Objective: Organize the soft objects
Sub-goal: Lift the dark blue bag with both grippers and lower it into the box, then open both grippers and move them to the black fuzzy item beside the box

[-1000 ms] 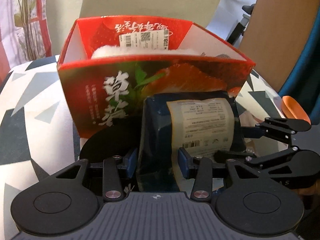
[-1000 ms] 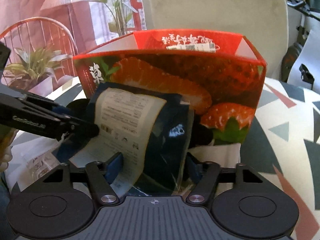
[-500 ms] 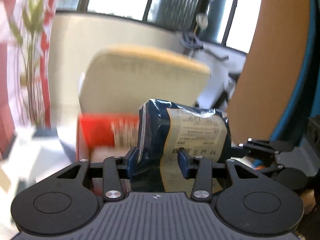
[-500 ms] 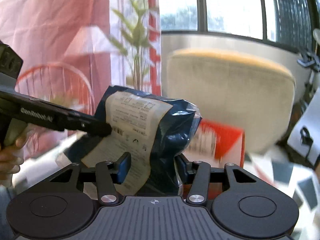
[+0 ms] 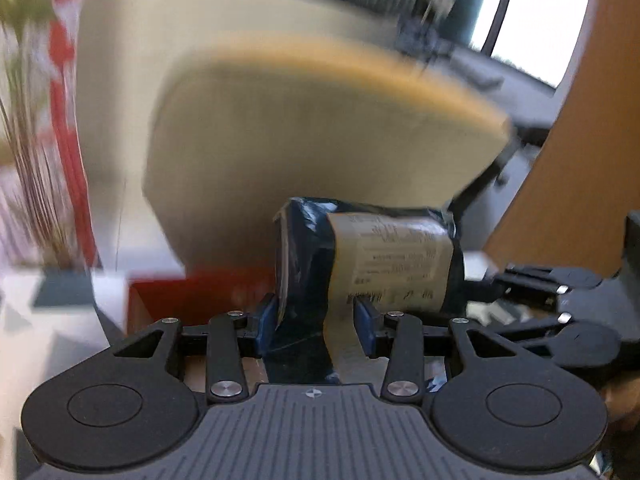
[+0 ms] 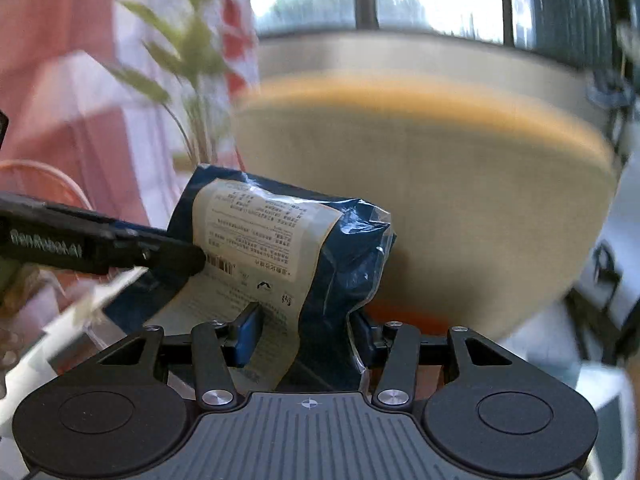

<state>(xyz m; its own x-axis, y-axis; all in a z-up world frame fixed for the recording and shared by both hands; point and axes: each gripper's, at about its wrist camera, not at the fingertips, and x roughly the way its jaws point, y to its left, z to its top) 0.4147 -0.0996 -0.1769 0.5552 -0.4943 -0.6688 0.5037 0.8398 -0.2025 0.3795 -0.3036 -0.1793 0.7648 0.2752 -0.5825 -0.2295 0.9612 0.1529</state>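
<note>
A soft dark blue package (image 5: 384, 264) with a cream printed label hangs in the air, gripped from both sides. My left gripper (image 5: 316, 316) is shut on its left part, blue pads pressing into the wrap. My right gripper (image 6: 304, 328) is shut on the package (image 6: 288, 248) at its other end. In the left wrist view the right gripper (image 5: 540, 292) reaches in from the right. One of the left gripper's fingers (image 6: 176, 256) lies against the label in the right wrist view. The red strawberry box (image 5: 200, 296) shows low behind the package, blurred.
A beige chair back (image 5: 320, 140) fills the space behind the box and appears as the chair back (image 6: 420, 200) in the right wrist view too. A plant (image 6: 188, 64) and red-and-white curtain stand at the left. The patterned tabletop (image 5: 48, 320) shows at lower left. A wooden panel (image 5: 580, 160) rises at right.
Both grippers have lifted the package up and forward from in front of the red box. The box has sunk low in both views and the chair and windows now fill them.
</note>
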